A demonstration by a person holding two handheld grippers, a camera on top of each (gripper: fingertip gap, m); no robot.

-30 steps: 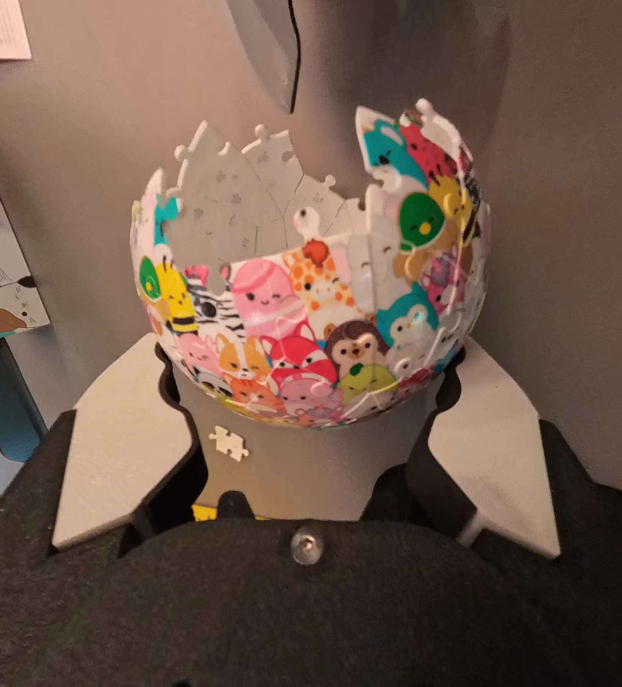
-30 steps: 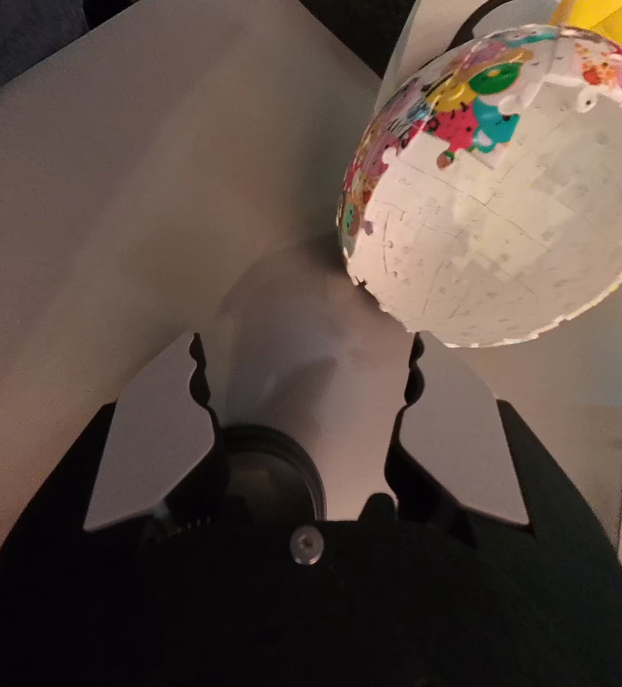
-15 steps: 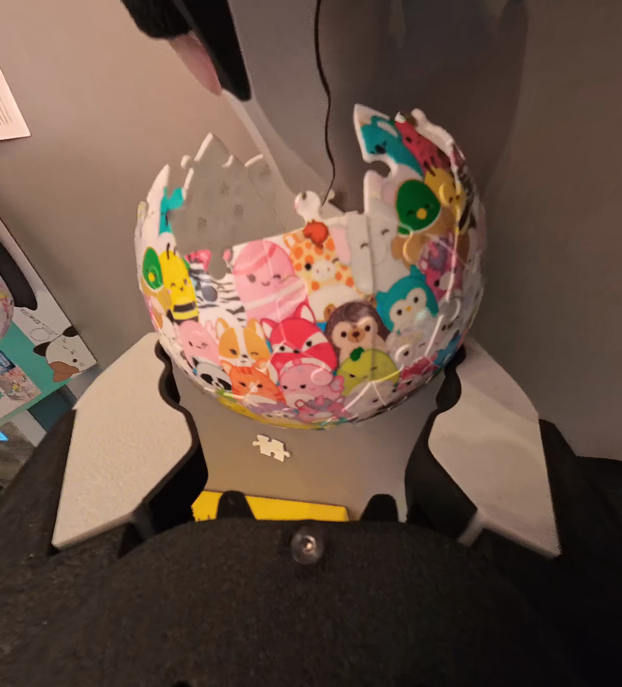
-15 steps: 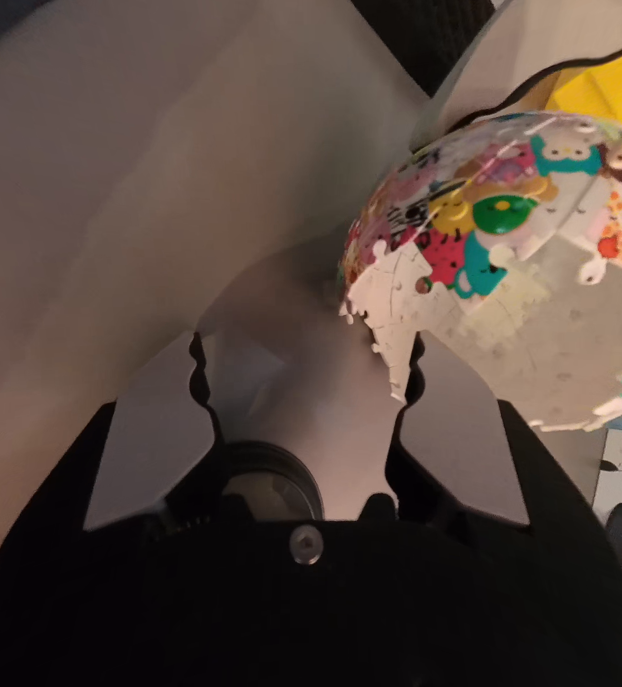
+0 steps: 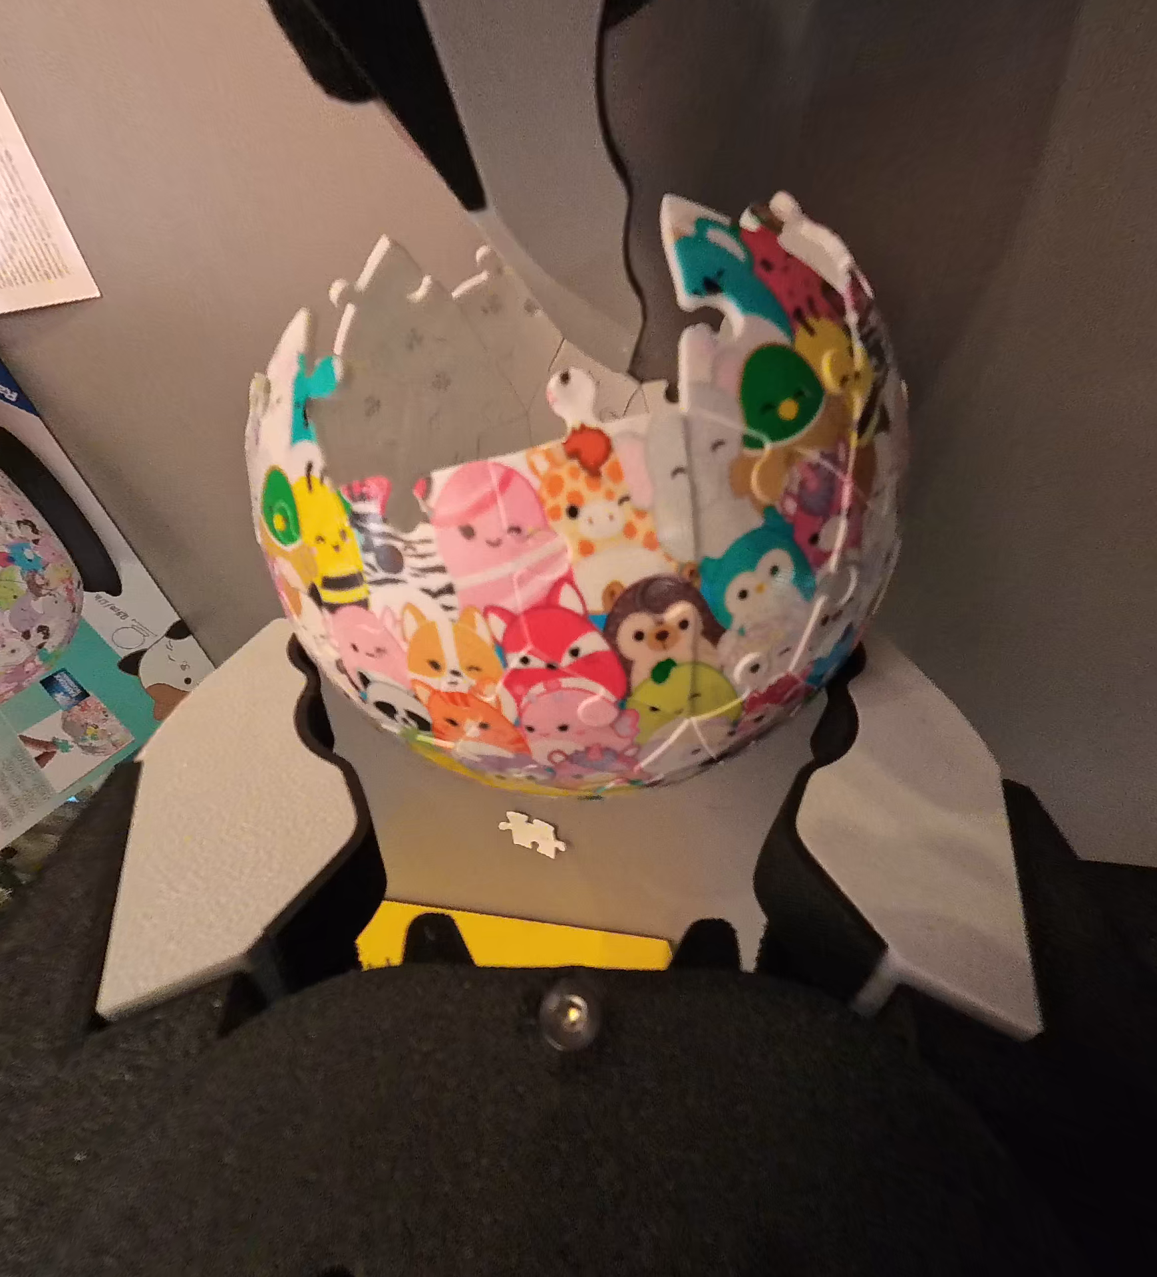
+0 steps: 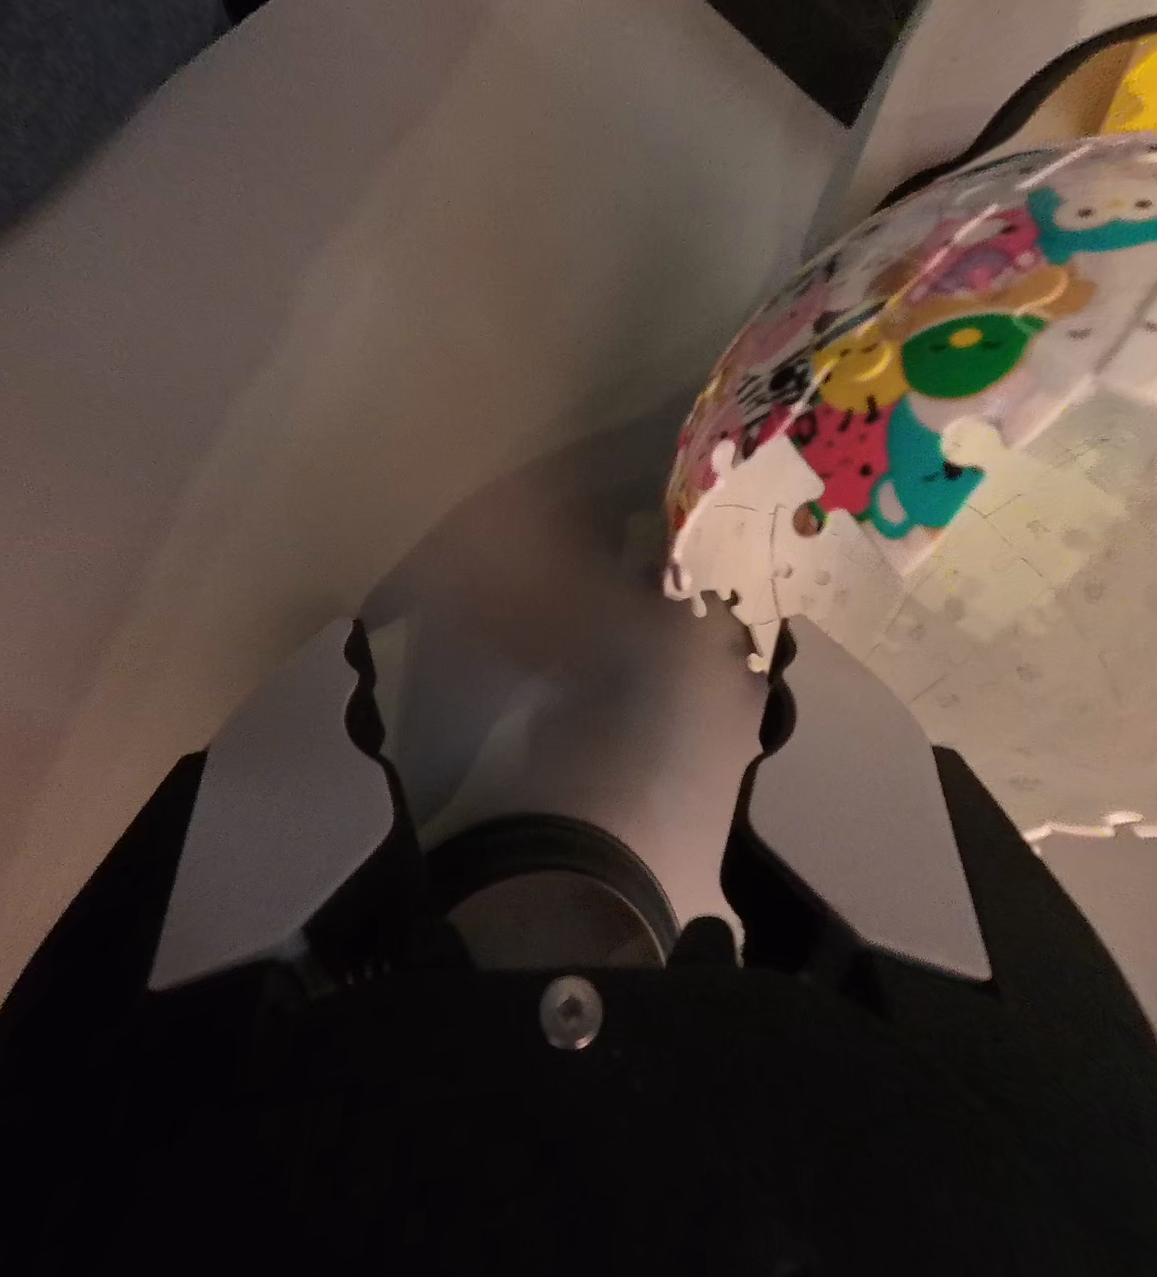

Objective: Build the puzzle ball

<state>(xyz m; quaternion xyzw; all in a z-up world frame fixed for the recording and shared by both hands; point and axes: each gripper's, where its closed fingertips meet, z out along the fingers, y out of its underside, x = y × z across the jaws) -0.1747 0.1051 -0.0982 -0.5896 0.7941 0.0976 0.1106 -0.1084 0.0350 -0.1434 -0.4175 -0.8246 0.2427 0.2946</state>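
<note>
Puzzle ball underside hides behind left tool.

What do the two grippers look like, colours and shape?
Both look alike: the left gripper and right gripper each have a black, felt-like body, a silver screw at the centre, and two flat pale grey fingers with wavy black inner edges.

My right tool hangs over the grey tabletop with its jaws spread and nothing between them. The half-built puzzle ball sits up to my right, its jagged white edge just beside the tip of my right finger.
</note>
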